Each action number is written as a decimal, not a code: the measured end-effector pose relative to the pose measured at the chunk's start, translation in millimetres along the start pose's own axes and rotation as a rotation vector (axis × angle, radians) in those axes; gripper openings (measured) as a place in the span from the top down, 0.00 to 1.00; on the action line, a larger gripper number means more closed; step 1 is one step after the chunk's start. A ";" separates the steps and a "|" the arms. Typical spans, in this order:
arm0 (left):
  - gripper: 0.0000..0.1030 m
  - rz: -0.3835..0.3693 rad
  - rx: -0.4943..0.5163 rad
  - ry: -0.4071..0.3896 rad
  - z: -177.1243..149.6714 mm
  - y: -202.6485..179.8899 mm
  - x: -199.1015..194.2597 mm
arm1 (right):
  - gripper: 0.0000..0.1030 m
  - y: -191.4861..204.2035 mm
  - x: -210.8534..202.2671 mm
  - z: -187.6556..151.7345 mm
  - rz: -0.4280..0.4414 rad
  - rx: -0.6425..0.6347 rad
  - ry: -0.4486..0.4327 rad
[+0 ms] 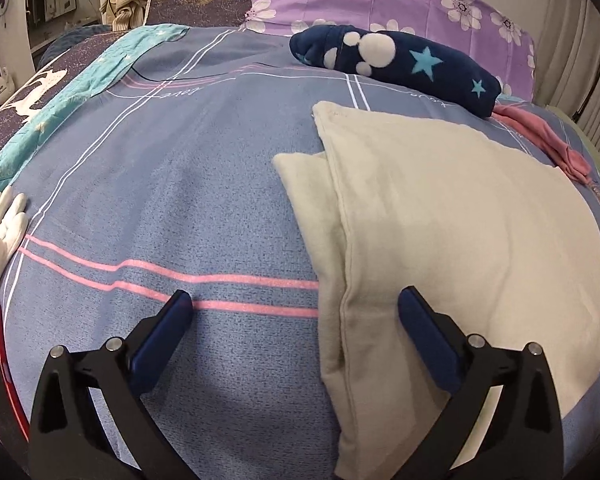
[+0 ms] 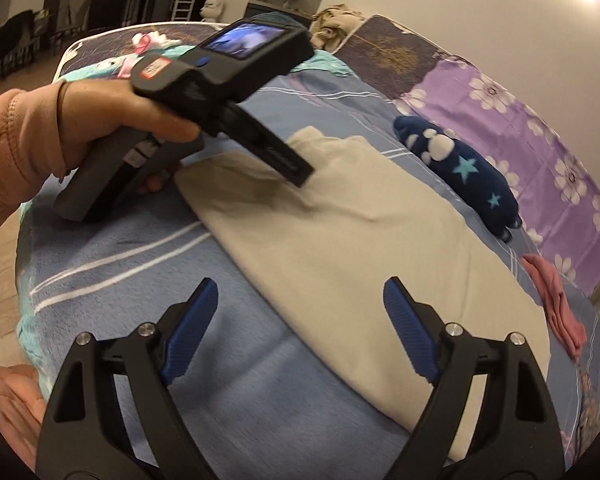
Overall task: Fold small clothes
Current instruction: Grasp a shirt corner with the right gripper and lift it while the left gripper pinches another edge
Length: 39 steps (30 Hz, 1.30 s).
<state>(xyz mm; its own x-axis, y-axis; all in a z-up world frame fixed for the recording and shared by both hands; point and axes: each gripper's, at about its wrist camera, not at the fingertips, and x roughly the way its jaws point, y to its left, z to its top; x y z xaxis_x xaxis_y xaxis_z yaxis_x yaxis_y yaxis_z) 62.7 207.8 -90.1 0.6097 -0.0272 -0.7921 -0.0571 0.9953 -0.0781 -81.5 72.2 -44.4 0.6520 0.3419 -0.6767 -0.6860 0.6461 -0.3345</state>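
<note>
1. Left wrist view: the left gripper stands wide apart and holds nothing. Its right-hand finger hangs over the near left corner of the cream fleece garment, folded into a long slab, and its other finger hangs over the bare blue-grey striped bed sheet. Whether the finger touches the cloth I cannot tell.
2. The cream garment's long axis runs away from this gripper, up and slightly leftward toward the navy fleece roll with stars and white dots. Its doubled left edge lies between the fingers' line, with a lower layer sticking out on that side.
3. Left of the cream garment the sheet is open room. Beyond its far right corner a pink crumpled cloth lies near the navy roll.
4. Right wrist view: the right gripper is also spread wide and empty, above the garment's near long edge. The garment stretches diagonally from upper left to lower right.
5. The person's hand holds the left gripper body over the garment's far left end, so each hand is nearer one end.
6. My judgement: a next fold would bring one end over the other along that long axis. The navy roll and the pink cloth crowd the garment's far side, so the free room is on the near side.
</note>
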 end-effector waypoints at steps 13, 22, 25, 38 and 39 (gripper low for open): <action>0.03 -0.362 0.050 0.106 49.3 20.2 -4.1 | 0.65 54.1 40.5 40.6 -0.016 -0.168 0.053; 0.06 -0.518 0.004 0.173 60.9 25.2 36.1 | 0.65 69.0 66.9 61.4 -0.041 -0.153 0.080; 0.15 -0.624 -0.081 0.160 74.3 28.7 44.0 | 0.68 67.7 77.9 67.5 -0.066 -0.153 0.080; 0.88 -0.543 -0.008 0.148 108.9 0.3 50.0 | 0.87 23.3 70.1 81.8 -0.114 0.010 -0.034; 0.88 -0.535 -0.007 0.136 114.1 -2.6 45.1 | 0.87 16.9 64.3 82.9 -0.107 0.034 -0.045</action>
<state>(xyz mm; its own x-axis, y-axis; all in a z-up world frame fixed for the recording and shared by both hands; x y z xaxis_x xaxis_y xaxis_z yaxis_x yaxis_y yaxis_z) 180.6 214.6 -56.6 0.4478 -0.5413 -0.7116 0.2276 0.8387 -0.4948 -24.4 161.6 -39.2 0.7355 0.2992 -0.6079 -0.6007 0.7031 -0.3806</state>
